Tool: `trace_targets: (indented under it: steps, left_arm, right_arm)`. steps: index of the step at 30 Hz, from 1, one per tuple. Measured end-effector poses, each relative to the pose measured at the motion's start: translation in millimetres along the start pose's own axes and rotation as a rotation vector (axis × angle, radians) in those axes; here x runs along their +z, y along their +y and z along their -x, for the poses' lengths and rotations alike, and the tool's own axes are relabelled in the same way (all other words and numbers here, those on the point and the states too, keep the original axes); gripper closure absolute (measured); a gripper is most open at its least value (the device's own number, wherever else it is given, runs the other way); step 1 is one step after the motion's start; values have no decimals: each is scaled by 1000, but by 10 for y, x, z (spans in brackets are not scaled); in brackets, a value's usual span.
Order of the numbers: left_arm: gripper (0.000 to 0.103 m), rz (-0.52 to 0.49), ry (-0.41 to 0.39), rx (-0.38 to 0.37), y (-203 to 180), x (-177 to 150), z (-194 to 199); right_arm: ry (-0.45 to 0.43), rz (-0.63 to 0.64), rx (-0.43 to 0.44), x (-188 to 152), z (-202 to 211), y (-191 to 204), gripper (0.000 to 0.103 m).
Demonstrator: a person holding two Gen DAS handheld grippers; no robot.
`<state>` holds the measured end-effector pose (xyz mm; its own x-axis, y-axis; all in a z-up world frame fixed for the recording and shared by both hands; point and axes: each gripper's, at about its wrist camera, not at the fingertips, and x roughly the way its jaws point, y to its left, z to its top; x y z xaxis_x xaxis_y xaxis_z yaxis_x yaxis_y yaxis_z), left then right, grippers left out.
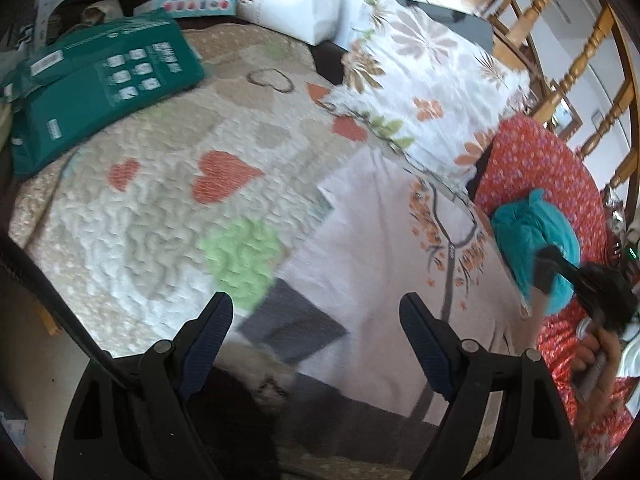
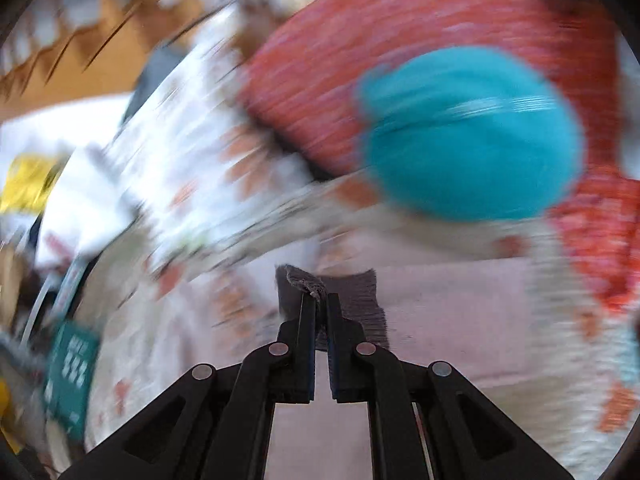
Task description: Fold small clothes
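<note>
Nearest the left wrist camera, the left gripper (image 1: 316,320) hangs with its jaws spread wide and nothing between them, above a pale pink garment (image 1: 384,248) printed with an orange-leaved tree and lying flat on a bed's quilt (image 1: 160,208) patterned with hearts. A dark grey cloth (image 1: 292,320) lies at the garment's near edge. In the heavily blurred right wrist view, the right gripper (image 2: 320,300) is clenched on a fold of dark grey fabric (image 2: 352,296) over the pink garment. A teal bundle (image 1: 532,240) rests on red floral fabric (image 1: 540,164), beside a floral pillow (image 1: 424,80); a green package (image 1: 100,84) lies on the quilt's far side
</note>
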<state>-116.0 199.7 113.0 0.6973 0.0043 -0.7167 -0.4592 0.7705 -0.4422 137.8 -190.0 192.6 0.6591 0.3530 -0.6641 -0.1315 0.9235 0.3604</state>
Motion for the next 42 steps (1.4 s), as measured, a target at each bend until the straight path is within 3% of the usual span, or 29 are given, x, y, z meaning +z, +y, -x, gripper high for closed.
trace_targets:
  steps: [3,5,8,13,15,18,20,22,25,28,30,31,33,34,35,39,42]
  left_arm:
    - [19,38,-10,6,276,36,67]
    - [19,67,-11,11,469,48,92]
    - [19,97,-11,28,694,58,113]
    - [19,151,-15,47,982,63,133]
    - [19,178,-18,48,1075,72,147]
    - [19,197,-30,55,1166,98,190]
    - [19,206,-52,69,1212,119,253]
    - [19,221,-76,88,1259,133,323]
    - [19,244,-109,123,1303,152,450]
    - [19,230,-133,149,1272,158,596]
    - [18,212,-152,165,1227,157,699]
    - [18,206,-161,172,1205,155,744]
    - [18,196,-169,180,1169,153,793]
    - [18,192,-169,182,1151,154,799]
    - [18,186,-167,184,1127,162,794]
    - [18,132,-162,192,933,217,733]
    - [18,81,-152,180,739,254,645]
  right_arm:
    - [127,85,81,-172,-729,764,98]
    - [195,132,80,-304,-1182,1139,98]
    - [280,176,59,-585,-1747,1483,98]
    - [396,222,23,-879,-2304,1679,94]
    - [368,277,9,-936,-2179,1777,92]
    - [334,439,100,-1093,-1697,2034,81]
    - [377,575,217,-1319,-1339,2196,67]
    - [434,680,323,-1614,-1090,2310,44]
    - [535,848,426,-2137,-893,2447,37]
    - [536,1020,393,-2609,-916,2564,37]
    - [555,1060,379,-2785,-1007,2619,37]
    - [524,1092,341,-2892,-1042,2639,37]
    - [439,1134,260,-3009,-1038,2731,54]
    - [425,1121,254,-2989,-1023,2753,84]
    - [425,1072,273,-2888,-965,2754,97]
    - [303,830,322,-2138,-660,2555,97]
    - [210,633,306,-1403,-435,2038,97]
